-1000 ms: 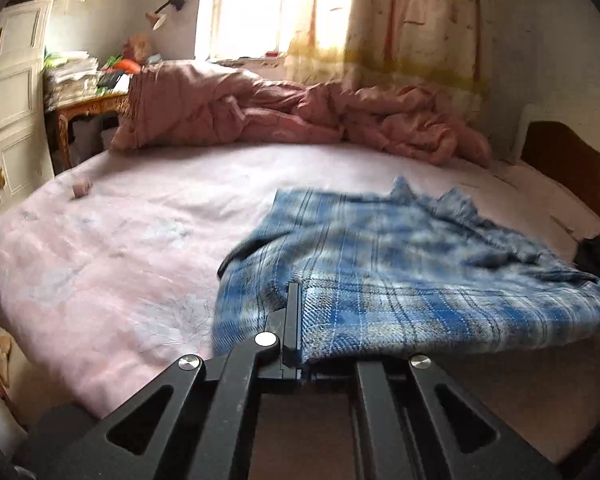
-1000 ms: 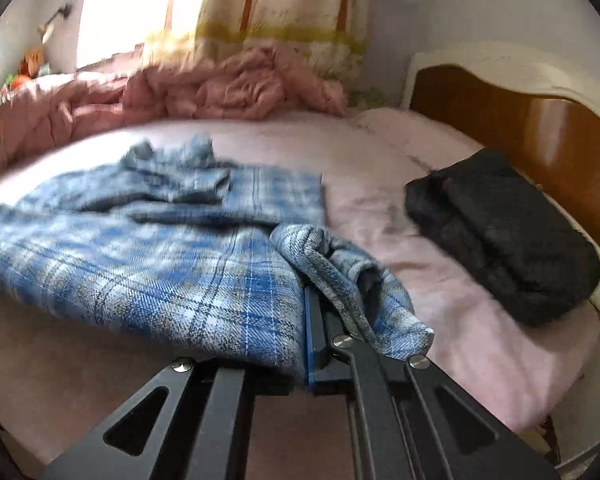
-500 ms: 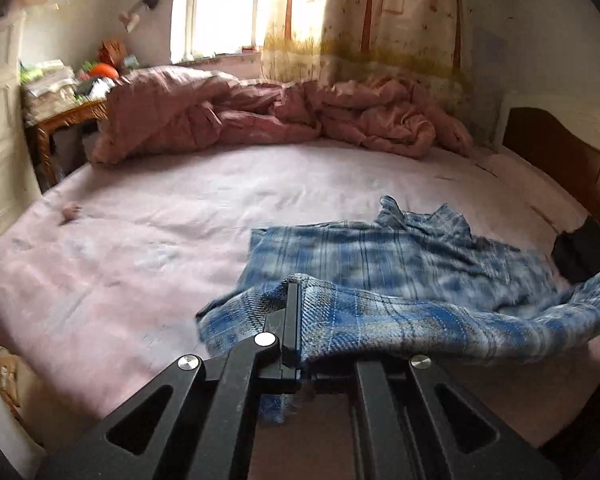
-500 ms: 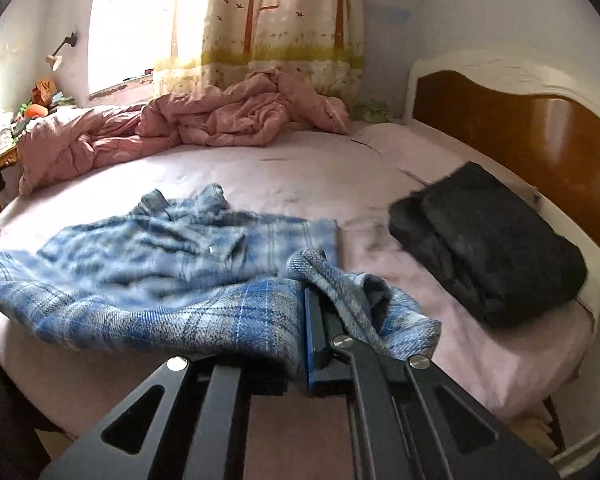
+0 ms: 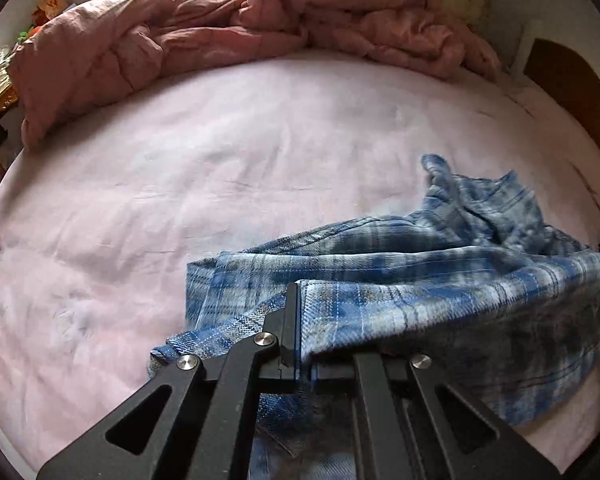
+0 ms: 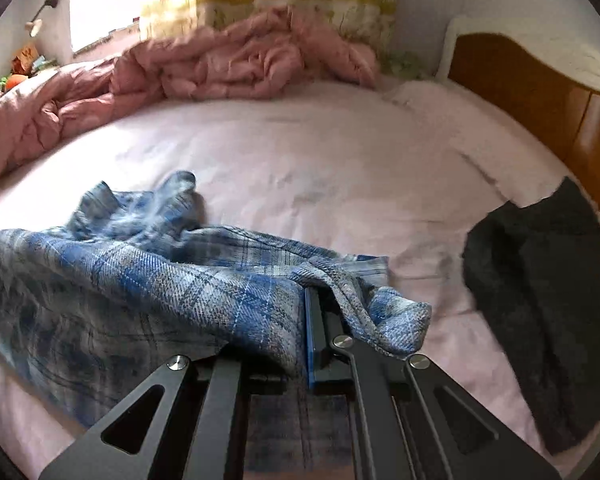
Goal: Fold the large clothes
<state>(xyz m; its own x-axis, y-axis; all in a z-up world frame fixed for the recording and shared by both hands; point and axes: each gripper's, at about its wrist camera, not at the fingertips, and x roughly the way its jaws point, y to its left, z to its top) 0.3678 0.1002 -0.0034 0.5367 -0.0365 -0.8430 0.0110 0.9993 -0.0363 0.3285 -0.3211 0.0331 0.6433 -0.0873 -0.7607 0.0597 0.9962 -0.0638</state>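
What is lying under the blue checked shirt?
Under the shirt only the pink sheet shows around its edges. The part beneath the cloth is covered, so anything there cannot be seen.

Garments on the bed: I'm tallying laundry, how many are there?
2: a plaid shirt near the front edge, and a dark folded garment by the headboard. Others may hide under the quilt.
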